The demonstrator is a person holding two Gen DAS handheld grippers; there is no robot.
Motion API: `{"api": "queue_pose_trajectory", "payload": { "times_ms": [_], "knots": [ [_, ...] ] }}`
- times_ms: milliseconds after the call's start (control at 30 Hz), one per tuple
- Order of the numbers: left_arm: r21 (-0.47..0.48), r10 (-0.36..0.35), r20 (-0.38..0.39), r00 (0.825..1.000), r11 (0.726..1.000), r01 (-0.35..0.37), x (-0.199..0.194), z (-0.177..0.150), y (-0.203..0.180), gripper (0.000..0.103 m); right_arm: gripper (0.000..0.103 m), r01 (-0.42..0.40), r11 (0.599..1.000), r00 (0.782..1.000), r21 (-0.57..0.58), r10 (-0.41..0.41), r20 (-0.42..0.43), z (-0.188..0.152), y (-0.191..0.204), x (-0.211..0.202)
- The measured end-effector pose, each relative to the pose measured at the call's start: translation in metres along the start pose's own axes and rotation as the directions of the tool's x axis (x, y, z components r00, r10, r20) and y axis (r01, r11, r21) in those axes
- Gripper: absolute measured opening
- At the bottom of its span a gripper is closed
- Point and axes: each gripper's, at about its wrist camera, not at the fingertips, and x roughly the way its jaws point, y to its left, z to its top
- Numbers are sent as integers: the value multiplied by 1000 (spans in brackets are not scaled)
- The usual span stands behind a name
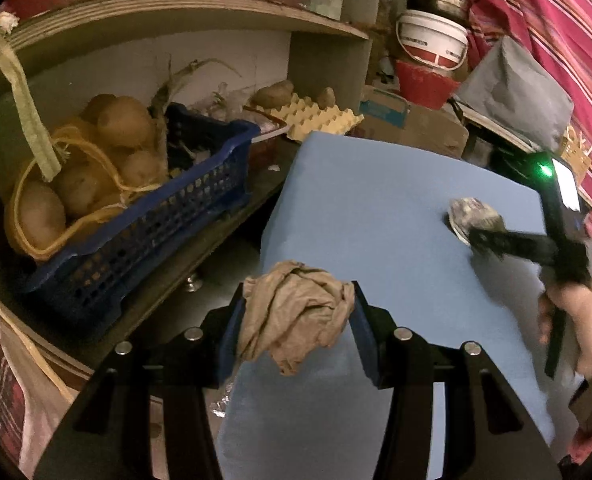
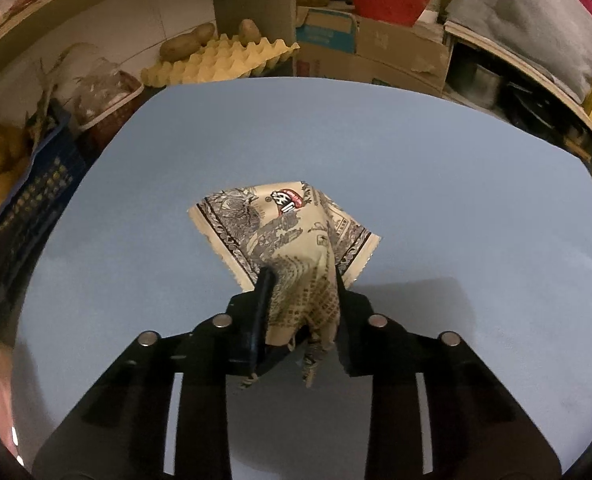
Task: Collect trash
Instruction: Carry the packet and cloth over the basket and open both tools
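Observation:
A crumpled brown paper wad [image 1: 296, 312] sits clamped between the pads of my left gripper [image 1: 298, 300], above the near edge of the blue table [image 1: 376, 208]. In the right wrist view my right gripper [image 2: 302, 276] is shut on a cream wrapper [image 2: 284, 224] with dark printed patterns and a red logo; its far part fans out over the blue table [image 2: 256, 128]. The left wrist view shows the right gripper [image 1: 476, 236] at the table's right side with the wrapper [image 1: 470, 212] at its tips, held by a person's hand [image 1: 576, 320].
A blue basket [image 1: 144, 232] of potatoes in yellow netting stands on a shelf to the left. Behind the table lie an egg tray [image 1: 320, 116] with potatoes, cardboard boxes [image 1: 412, 124], a red tub [image 1: 424, 80], a white bucket and a steel pot.

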Motion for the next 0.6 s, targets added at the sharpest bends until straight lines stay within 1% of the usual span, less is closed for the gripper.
{"api": "queue_pose_trajectory", "payload": {
  "times_ms": [133, 233, 333, 467, 600],
  "knots": [
    [-21, 12, 6, 1000, 1000, -12, -2, -2, -11, 49, 25, -9, 1000, 1000, -9, 9, 7, -18, -28, -23],
    [-23, 22, 8, 1000, 999, -21, -5, -4, -24, 49, 24, -11, 1000, 999, 6, 11, 37, -32, -58, -51],
    [-14, 20, 20, 1000, 1000, -20, -12, -2, -45, 49, 24, -3, 1000, 996, 19, 2, 87, -48, -98, -90],
    [21, -1, 49, 999, 1000, 0, -26, 2, -93, 49, 25, 8, 999, 988, 48, -16, 153, -68, -153, -140],
    [57, -36, 77, 996, 998, 31, -41, 5, -147, 49, 25, 35, 995, 976, 92, -54, 212, -94, -219, -185]
  ]
}}
